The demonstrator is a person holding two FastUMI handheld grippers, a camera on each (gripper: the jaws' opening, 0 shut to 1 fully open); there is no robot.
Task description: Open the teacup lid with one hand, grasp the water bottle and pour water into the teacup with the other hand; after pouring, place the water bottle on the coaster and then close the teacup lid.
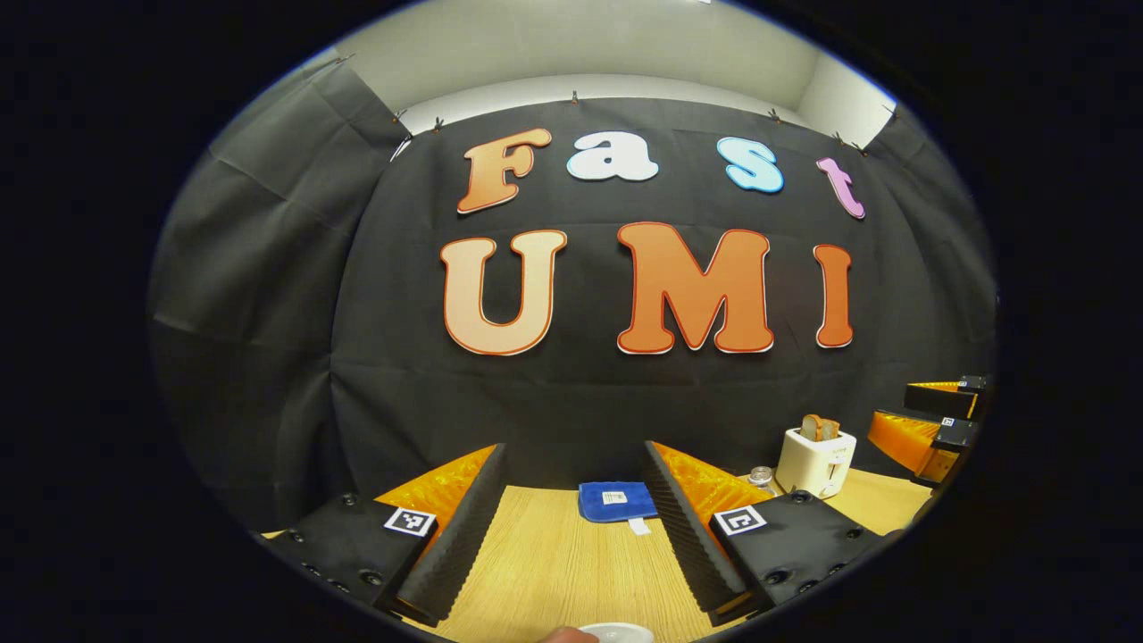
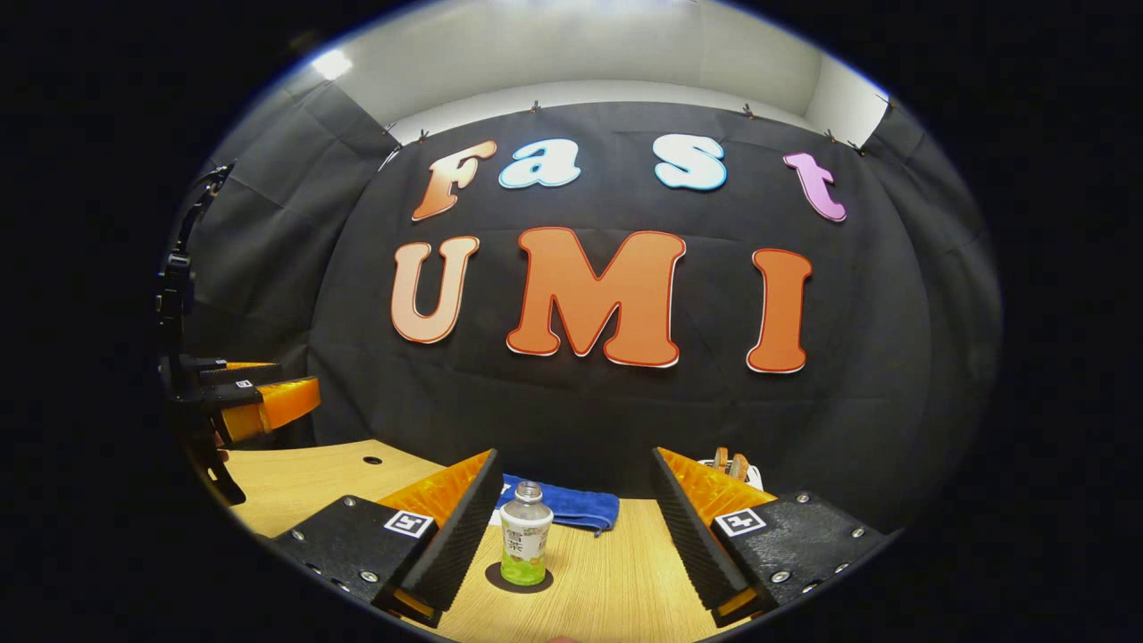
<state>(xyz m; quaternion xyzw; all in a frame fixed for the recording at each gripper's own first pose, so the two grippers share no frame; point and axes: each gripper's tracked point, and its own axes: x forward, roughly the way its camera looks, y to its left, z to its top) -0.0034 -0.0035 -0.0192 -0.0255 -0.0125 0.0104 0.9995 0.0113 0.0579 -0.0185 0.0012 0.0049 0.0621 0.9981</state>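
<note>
A small water bottle (image 2: 524,545) with green liquid and no cap stands upright on a dark round coaster (image 2: 518,579), just ahead of my right gripper (image 2: 573,453). That gripper is open and holds nothing. The bottle's top (image 1: 761,478) also peeks out beside the toaster in the left gripper view. My left gripper (image 1: 573,451) is open over the wooden table (image 1: 554,572). At the bottom edge a white round piece (image 1: 616,632), likely the teacup or its lid, barely shows. Each gripper appears off to the side of the other's view, right gripper (image 1: 891,404) and left gripper (image 2: 297,377), both held above the table.
A folded blue cloth (image 1: 616,500) lies at the back of the table against the wall, the same blue cloth (image 2: 563,505) behind the bottle. A white toaster (image 1: 814,460) with bread slices stands at the right. The tabletop has a small hole (image 2: 372,461) at the left.
</note>
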